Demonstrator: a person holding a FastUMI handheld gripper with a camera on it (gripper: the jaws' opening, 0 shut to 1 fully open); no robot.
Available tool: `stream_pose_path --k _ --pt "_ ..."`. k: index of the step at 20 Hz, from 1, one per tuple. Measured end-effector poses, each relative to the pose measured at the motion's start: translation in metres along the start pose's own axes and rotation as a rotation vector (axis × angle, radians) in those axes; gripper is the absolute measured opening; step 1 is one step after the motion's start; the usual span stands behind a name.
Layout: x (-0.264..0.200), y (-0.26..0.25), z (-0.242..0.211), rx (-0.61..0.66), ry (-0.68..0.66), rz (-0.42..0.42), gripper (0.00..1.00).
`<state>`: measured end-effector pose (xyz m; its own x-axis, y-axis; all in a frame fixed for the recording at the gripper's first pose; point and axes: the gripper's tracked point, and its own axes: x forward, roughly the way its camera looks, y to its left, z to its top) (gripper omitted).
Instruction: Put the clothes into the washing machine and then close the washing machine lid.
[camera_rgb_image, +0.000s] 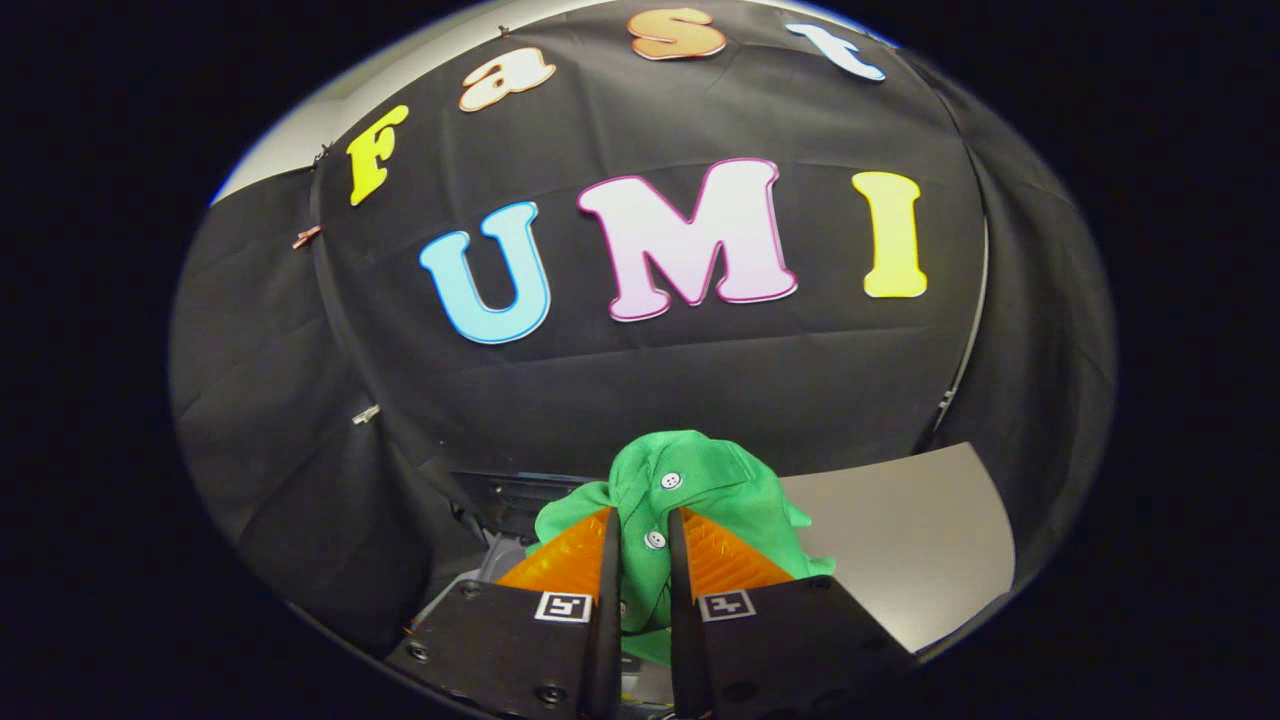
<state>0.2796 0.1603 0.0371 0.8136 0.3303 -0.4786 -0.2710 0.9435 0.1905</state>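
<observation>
claw (640, 535) squeezed tight on green shirt (690, 480) | shirt held up in claw, over dark machine opening (510, 500) | risk: loose cloth slips out or catches the rim

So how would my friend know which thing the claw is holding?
Start at the black cloth wall, then look down to the claw. Pinched between its two fingers is a bunched green shirt. White buttons down its front set it apart from the plain grey surface beside it.
</observation>
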Motion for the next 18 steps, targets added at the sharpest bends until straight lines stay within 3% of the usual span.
stream_pose_path --k 9,18 --pt "0.052 0.106 -0.041 -0.034 0.079 0.101 0.24" --pt "0.103 0.155 -0.108 -0.054 0.156 0.151 0.24"
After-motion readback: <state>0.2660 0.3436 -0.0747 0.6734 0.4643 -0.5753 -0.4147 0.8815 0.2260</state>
